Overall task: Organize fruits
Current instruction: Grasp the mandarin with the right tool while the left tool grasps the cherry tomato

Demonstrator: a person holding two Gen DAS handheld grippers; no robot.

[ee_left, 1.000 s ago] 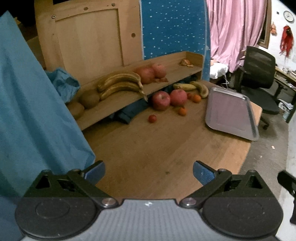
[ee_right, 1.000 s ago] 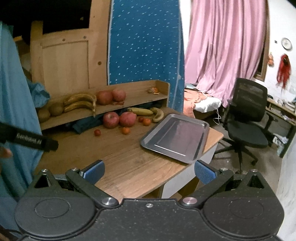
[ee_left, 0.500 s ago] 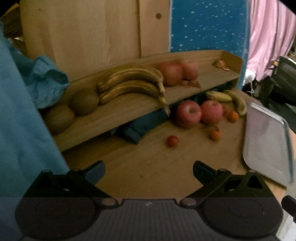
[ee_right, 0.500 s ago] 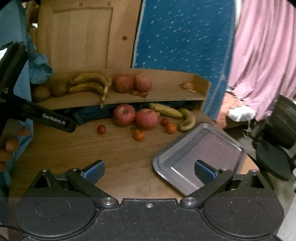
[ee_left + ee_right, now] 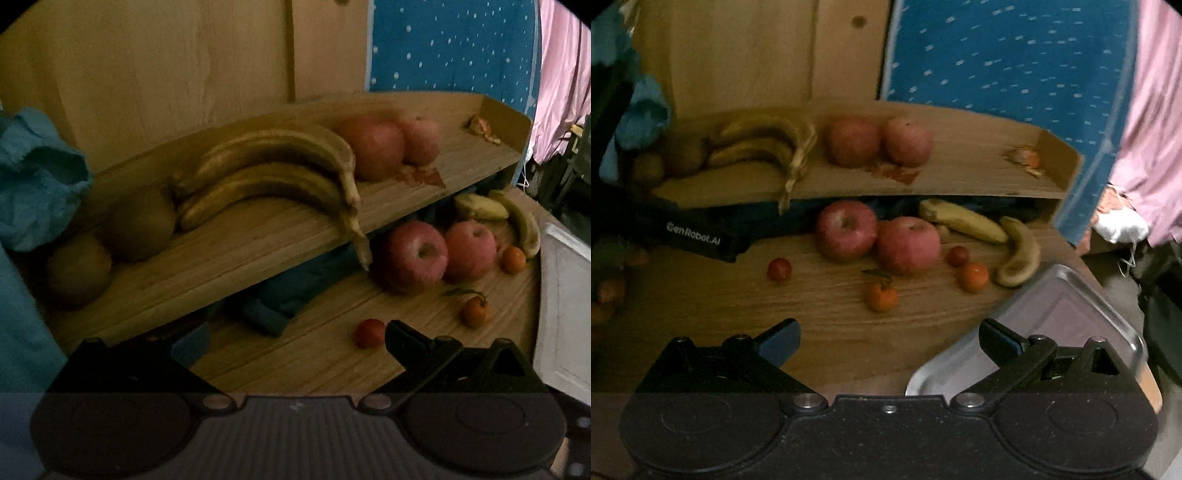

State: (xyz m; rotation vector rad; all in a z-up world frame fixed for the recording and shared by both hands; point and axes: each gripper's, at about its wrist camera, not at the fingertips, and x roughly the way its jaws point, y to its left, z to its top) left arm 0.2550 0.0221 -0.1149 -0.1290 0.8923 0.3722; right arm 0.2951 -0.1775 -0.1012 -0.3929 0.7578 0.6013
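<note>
A raised wooden shelf carries two kiwis, a bunch of bananas and two apples. On the table below lie two red apples, two bananas, small oranges and cherry tomatoes. My left gripper is open and empty, close to the shelf front, with a cherry tomato beside its right finger. My right gripper is open and empty, short of the loose fruit. The left gripper's black body shows at the left of the right wrist view.
A metal tray lies at the table's right, partly under my right finger, also seen as a tray in the left wrist view. Blue cloth hangs at left and dark cloth sits under the shelf. Orange peel lies at the shelf's right end.
Both grippers moved forward toward the shelf and fruit, which now fill the views. Both stay open. The scene has darkened.
</note>
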